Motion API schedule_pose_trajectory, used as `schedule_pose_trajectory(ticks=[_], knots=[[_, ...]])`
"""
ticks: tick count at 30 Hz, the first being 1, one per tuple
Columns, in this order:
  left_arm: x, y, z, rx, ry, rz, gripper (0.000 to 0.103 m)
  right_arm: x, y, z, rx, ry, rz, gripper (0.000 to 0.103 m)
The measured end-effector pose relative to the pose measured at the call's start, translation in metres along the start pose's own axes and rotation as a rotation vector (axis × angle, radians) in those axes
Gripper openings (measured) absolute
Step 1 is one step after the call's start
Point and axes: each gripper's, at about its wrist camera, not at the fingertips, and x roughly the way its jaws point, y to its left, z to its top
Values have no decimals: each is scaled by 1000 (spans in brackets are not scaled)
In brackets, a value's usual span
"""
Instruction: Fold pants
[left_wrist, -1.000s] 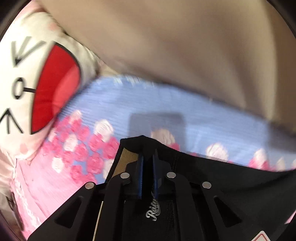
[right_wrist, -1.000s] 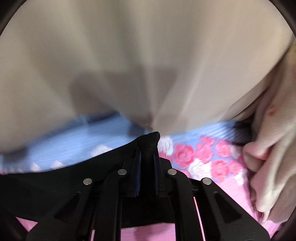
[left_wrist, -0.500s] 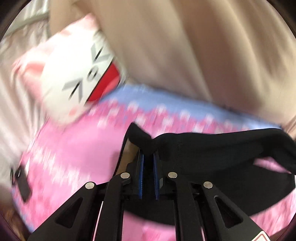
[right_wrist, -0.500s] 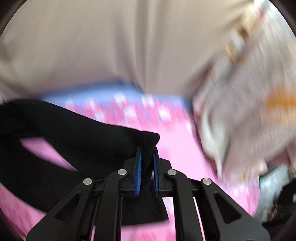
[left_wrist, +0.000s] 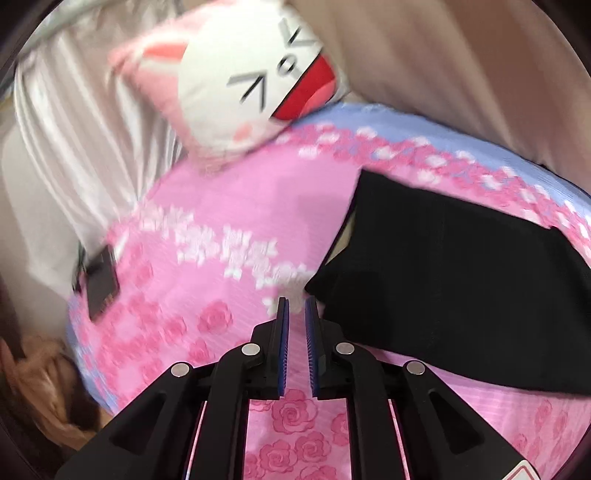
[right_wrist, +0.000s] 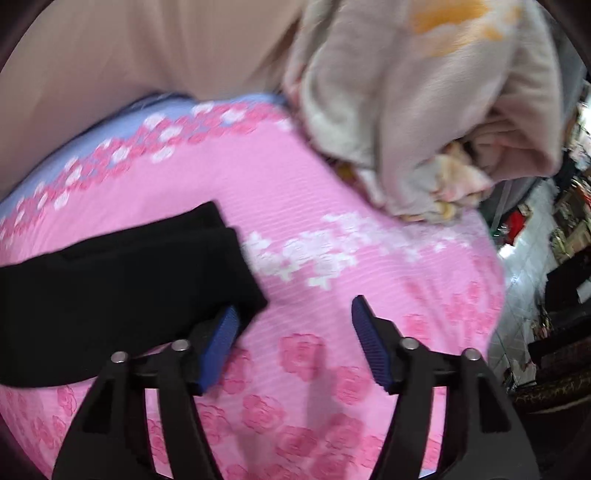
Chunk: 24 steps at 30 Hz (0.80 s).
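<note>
The black pants (left_wrist: 454, 280) lie folded on the pink flowered bedspread (left_wrist: 221, 236), to the right in the left wrist view and at the left in the right wrist view (right_wrist: 110, 280). My left gripper (left_wrist: 296, 306) is nearly closed with a narrow gap and holds nothing; it sits just left of the pants' near corner. My right gripper (right_wrist: 293, 306) is wide open and empty, with its left finger (right_wrist: 221, 332) by the pants' right corner.
A white and pink cat-face pillow (left_wrist: 243, 74) lies at the bed's far left. A dark phone-like object (left_wrist: 99, 284) lies by the left edge. A bundled beige blanket (right_wrist: 424, 110) sits at the far right. A beige wall runs behind, and cluttered floor lies off the right edge (right_wrist: 535, 258).
Both grippers have let go of the pants and pulled back. The pants now lie folded on the bed. The right gripper has opened wide.
</note>
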Motion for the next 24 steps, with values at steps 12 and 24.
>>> schedule_pose_trajectory(ticks=[12,24], knots=[[-91,-150,8,124,-156,-165,63,54,13,44,52,158,181,69],[-154,-252,-26,220,-168,-307,68,-4,33,61,-303,-72,153,80]])
